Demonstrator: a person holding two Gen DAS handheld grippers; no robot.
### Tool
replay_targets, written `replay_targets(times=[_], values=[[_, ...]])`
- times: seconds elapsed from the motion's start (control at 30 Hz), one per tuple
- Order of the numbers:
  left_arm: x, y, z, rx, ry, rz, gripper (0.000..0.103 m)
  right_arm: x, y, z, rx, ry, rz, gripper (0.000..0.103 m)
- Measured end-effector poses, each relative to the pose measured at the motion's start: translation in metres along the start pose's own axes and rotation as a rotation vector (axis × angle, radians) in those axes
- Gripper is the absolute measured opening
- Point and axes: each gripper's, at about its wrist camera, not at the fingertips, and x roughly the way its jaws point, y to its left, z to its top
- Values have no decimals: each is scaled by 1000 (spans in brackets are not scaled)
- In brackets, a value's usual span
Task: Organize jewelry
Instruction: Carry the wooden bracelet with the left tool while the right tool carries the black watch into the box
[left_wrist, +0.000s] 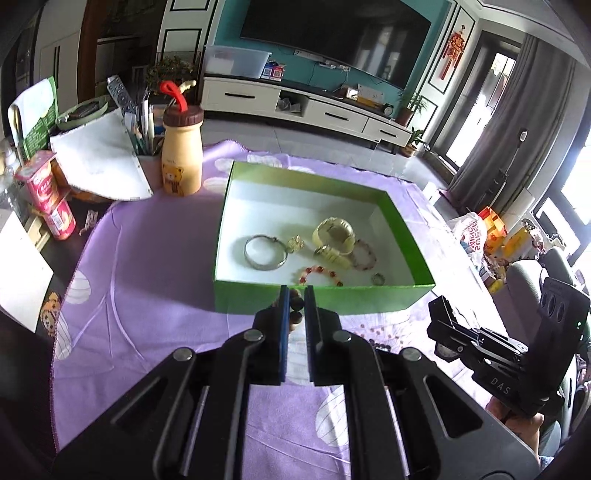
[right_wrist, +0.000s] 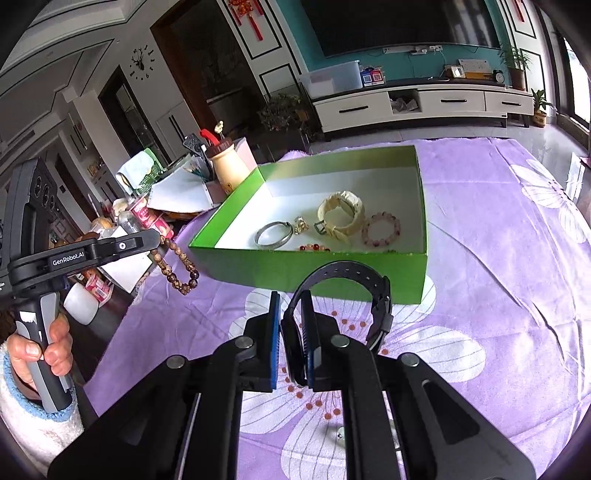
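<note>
A green box (left_wrist: 325, 301) (right_wrist: 314, 266) with a white floor sits on the purple cloth. Inside lie a silver bangle (left_wrist: 264, 253) (right_wrist: 273, 234), a cream bracelet (left_wrist: 334, 232) (right_wrist: 341, 214), a pink bead bracelet (right_wrist: 380, 229) (left_wrist: 364, 254), a red bead bracelet (left_wrist: 319, 275) and a small ring (left_wrist: 378, 278). My left gripper (left_wrist: 296, 295) (right_wrist: 157, 240) is shut on a brown bead bracelet (right_wrist: 177, 269) (left_wrist: 295, 310), which dangles left of the box. My right gripper (right_wrist: 290, 301) is shut on a black watch (right_wrist: 369, 291), held just before the box's near wall.
A cream bottle with a brown lid (left_wrist: 182, 155) (right_wrist: 227, 166), a pen holder, pink tins (left_wrist: 48, 199) and papers crowd the table's left side. A few small beads (right_wrist: 321, 402) lie on the cloth under my right gripper. A hand (right_wrist: 40, 350) grips the left handle.
</note>
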Motion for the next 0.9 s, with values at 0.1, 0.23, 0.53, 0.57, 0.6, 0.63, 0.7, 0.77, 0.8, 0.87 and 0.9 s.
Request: replay_targets(times=[0.1,0.23,0.53,0.57,0.6,0.63,0.7,0.77,0.8,0.87,0.9], values=[[-2,-2,7,11,-11,4,7,-2,1,6,-8,-12,5,11],[2,-5,18,17,-7,5,7,-2,1,16,-12,-26,2,11],[25,-8,55,5,9,-1,7,9,-1,42,-26,-39,-15,11],[28,-8,58,4,11,0,7,11,-2,46,-25,-38,-18,11],[31,-9,62,2,14,3,7,13,-5,50,-23,-38,-22,11],[36,-8,67,-1,18,4,7,15,-7,53,-22,-37,-23,11],[46,-9,75,-7,25,7,7,20,-11,60,-17,-34,-28,11],[53,-10,82,-12,28,12,7,28,-16,67,-6,-30,-32,11],[59,-10,87,-12,31,17,7,31,-18,71,-3,-28,-34,11],[67,-11,92,-16,34,25,7,38,-21,77,-2,-21,-37,11],[72,-11,96,-18,37,30,7,42,-22,81,0,-14,-41,11]])
